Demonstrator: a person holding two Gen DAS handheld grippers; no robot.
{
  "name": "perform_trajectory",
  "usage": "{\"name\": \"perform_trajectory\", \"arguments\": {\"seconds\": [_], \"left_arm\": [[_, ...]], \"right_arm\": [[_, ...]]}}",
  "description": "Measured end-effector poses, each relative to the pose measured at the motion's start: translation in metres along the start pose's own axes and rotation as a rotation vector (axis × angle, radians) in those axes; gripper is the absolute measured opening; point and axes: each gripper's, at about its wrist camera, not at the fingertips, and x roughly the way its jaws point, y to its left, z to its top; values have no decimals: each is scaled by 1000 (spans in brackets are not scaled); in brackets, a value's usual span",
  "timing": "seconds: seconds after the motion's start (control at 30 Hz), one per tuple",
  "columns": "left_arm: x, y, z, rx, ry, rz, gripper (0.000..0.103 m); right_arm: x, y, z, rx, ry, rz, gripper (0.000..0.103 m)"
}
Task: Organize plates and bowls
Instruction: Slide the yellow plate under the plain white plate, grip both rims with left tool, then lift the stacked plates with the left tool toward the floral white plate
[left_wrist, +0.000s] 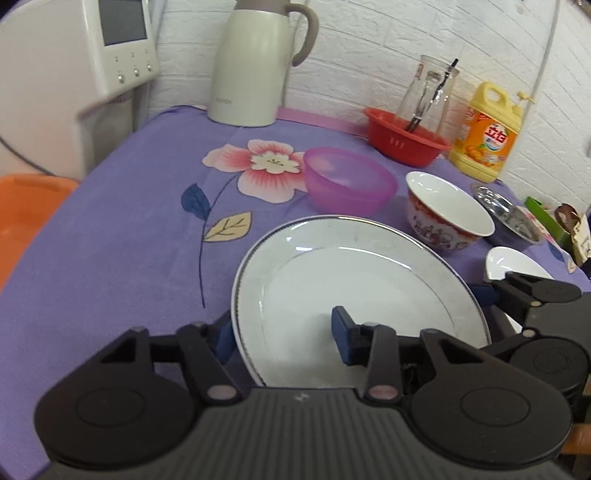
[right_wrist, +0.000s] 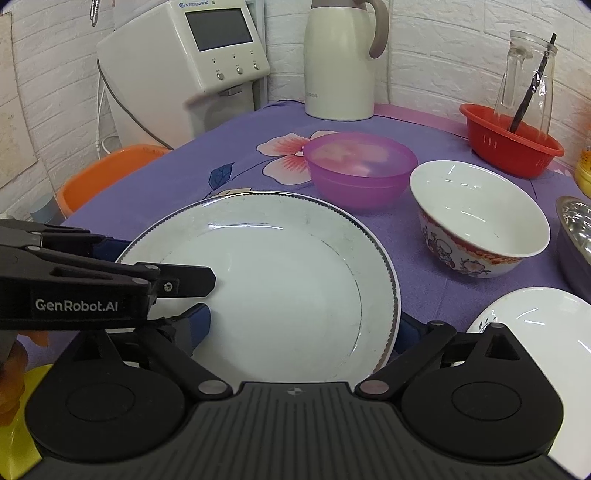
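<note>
Left hand-held gripper (left_wrist: 282, 334) pinches the large white plate's (left_wrist: 369, 266) lower-left rim; right hand-held gripper (right_wrist: 306, 325) straddles its opposite rim, grip unconfirmed, apparently for a steady two-sided lift.

Left tongs (left_wrist: 282, 334): matte black plastic, ribbed central housing with a small cross-shaped mark, two round pivot discs either side, angular linkage arms joined by pale silvery rivets. Fingers (left_wrist: 343, 328) end in dark blue pads.

Right tongs (right_wrist: 304, 325): same build, with ribbed black housing, twin discs, pale rivets, blue pads.

Seen side-on from the right wrist camera, the left unit carries white "GenRobot.AI" lettering and a small cross-head screw near the finger joint.
</note>
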Motion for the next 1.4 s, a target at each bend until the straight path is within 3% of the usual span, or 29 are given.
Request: {"name": "perform_trajectory", "arguments": {"seconds": [0.17, 0.33, 0.6, 1.03, 1.3, 1.4], "left_arm": [[-3, -2, 4, -11, 2, 41, 38], [-14, -4, 16, -28, -32, 57, 38], [-56, -20, 23, 8, -88, 56, 38], [-134, -29, -77, -15, -77, 83, 38], [-133, -35, -110, 43, -73, 109, 39], [-128, -37, -113, 66, -75, 137, 51]], "right_arm": [[-4, 7, 3, 31, 0, -21, 103], [-19, 16, 14, 15, -54, -51, 103], [-62, 26, 19, 43, -109, -49, 103], [-132, 89, -67, 96, -90, -18, 103], [-127, 99, -100, 138, -60, -42, 103], [-120, 98, -103, 148, -46, -20, 103]]}}
